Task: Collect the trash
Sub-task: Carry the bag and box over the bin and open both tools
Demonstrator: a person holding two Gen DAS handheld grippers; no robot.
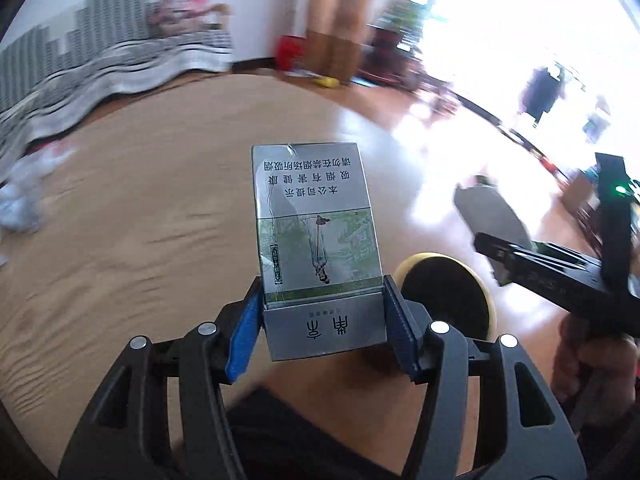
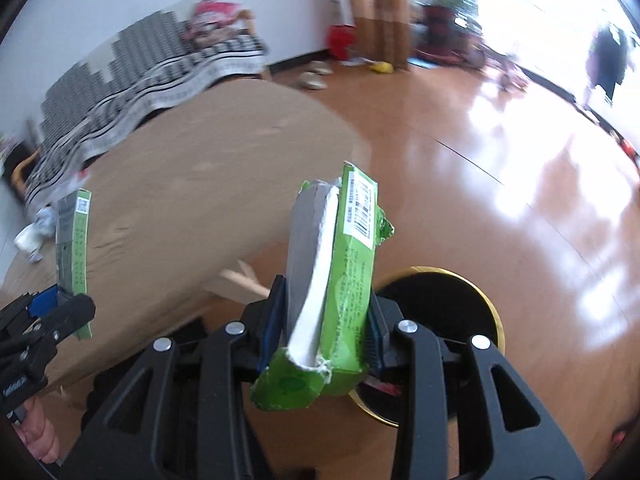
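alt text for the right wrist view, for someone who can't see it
The right gripper clamps a torn green carton, flattened, upright between its blue pads. Just behind it on the glossy wood floor stands a round black bin with a gold rim. At the left edge the left gripper holds a cigarette pack in front of a tan table.

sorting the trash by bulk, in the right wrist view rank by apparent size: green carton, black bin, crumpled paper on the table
1. green carton, though nearness to the camera inflates it
2. black bin, partly hidden
3. crumpled paper, far off
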